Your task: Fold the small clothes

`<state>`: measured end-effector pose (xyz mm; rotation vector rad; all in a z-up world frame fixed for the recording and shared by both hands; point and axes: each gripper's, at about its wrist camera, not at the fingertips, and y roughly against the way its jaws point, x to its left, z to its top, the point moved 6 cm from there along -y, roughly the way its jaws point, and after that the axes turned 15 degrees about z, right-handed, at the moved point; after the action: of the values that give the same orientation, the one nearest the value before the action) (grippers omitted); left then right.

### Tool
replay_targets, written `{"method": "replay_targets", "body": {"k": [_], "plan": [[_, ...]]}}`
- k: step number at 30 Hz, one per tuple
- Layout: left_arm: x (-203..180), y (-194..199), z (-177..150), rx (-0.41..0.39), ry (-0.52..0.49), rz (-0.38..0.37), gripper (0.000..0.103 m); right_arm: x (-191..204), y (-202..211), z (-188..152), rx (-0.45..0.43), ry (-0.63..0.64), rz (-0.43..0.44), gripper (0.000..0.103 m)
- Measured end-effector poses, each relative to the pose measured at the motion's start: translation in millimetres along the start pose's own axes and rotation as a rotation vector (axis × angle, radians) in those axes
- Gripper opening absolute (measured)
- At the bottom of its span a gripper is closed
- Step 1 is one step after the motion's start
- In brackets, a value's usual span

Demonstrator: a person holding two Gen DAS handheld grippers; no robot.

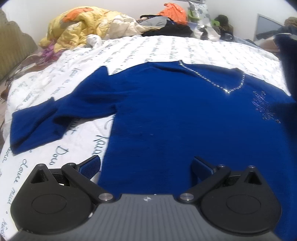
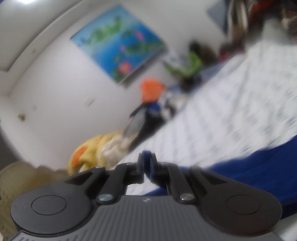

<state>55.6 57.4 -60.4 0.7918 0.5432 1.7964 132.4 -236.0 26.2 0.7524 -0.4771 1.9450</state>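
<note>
Nearest the left wrist camera, the left gripper hovers over the near hem of a blue sweater, its jaws spread wide with one blue pad out over the white sheet on the left and the other above the knit on the right. Neither pad touches the cloth as far as the view shows.

That sweater lies flat and face up on a bed covered by a white sheet printed with grey script. Its left sleeve runs out to the left and bends toward the near edge. A line of rhinestones edges the V neck at the far right, with a sparkly motif just below it.

At the far side of the bed sits a heap of laundry: a yellow quilt on the left, an orange garment further right, and dark clothes between them.

From the right wrist camera, badly blurred, the right gripper has its jaws pressed together, and blue cloth seems to be pinched between them, probably part of the sweater that spreads off to the near right. A blue painting with pink flowers hangs on the far wall.
</note>
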Motion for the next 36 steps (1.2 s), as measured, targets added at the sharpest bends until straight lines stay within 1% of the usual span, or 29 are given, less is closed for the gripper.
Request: {"method": "replay_targets", "body": {"k": [2, 5, 13, 15, 17, 19, 22, 26, 27, 29, 31, 32, 33, 34, 35, 36], "plan": [[6.5, -1.2, -1.5, 0.002, 0.008, 0.011, 0.103, 12.6, -26.9, -16.7, 0.046, 0.026, 0.007, 0.005], [15.2, -3.8, -4.4, 0.005, 0.019, 0.022, 0.103, 26.4, -60.8, -41.6, 0.105, 0.016, 0.04, 0.005], [32.1, -7.6, -8.5, 0.025, 0.057, 0.022, 0.103, 65.3, -123.4, -108.3, 0.254, 0.025, 0.092, 0.005], [34.9, -5.2, -8.6, 0.021, 0.061, 0.023, 0.103, 70.5, -133.2, -121.7, 0.28, 0.046, 0.094, 0.005], [38.1, -2.3, -8.3, 0.015, 0.069, 0.022, 0.103, 72.8, -141.0, -132.9, 0.305, 0.064, 0.078, 0.005], [42.4, 1.0, -7.7, 0.008, 0.083, 0.025, 0.103, 71.0, -147.3, -142.9, 0.329, 0.045, 0.075, 0.005], [49.0, 3.9, -6.2, 0.004, 0.104, 0.03, 0.103, 73.1, -153.2, -155.3, 0.352, 0.018, 0.092, 0.005], [56.8, 4.7, -4.8, 0.004, 0.123, 0.038, 0.103, 80.0, -166.0, -168.2, 0.394, 0.026, 0.107, 0.006], [58.9, 4.4, -4.2, 0.004, 0.126, 0.043, 0.103, 79.7, -168.9, -171.8, 0.408, 0.019, 0.115, 0.008], [63.1, 3.9, -4.0, 0.003, 0.133, 0.048, 0.103, 76.8, -173.3, -178.6, 0.435, 0.026, 0.104, 0.009], [67.4, 3.5, -4.6, 0.008, 0.139, 0.054, 0.103, 74.1, -176.0, -184.8, 0.462, 0.058, 0.086, 0.014], [69.3, 3.7, -4.8, 0.008, 0.141, 0.057, 0.103, 72.2, -176.9, -186.7, 0.474, 0.063, 0.075, 0.024], [71.8, 3.9, -4.8, 0.005, 0.143, 0.063, 0.103, 70.5, -175.8, -187.9, 0.48, 0.06, 0.072, 0.04], [74.5, 4.0, -4.8, 0.004, 0.146, 0.071, 0.103, 70.0, -174.4, -188.1, 0.478, 0.054, 0.078, 0.048], [77.0, 3.5, -4.5, 0.004, 0.15, 0.075, 0.103, 71.0, -171.5, -187.4, 0.474, 0.051, 0.094, 0.062], [79.7, 3.1, -4.8, 0.006, 0.156, 0.078, 0.103, 73.1, -168.5, -186.3, 0.472, 0.052, 0.114, 0.064]]}}
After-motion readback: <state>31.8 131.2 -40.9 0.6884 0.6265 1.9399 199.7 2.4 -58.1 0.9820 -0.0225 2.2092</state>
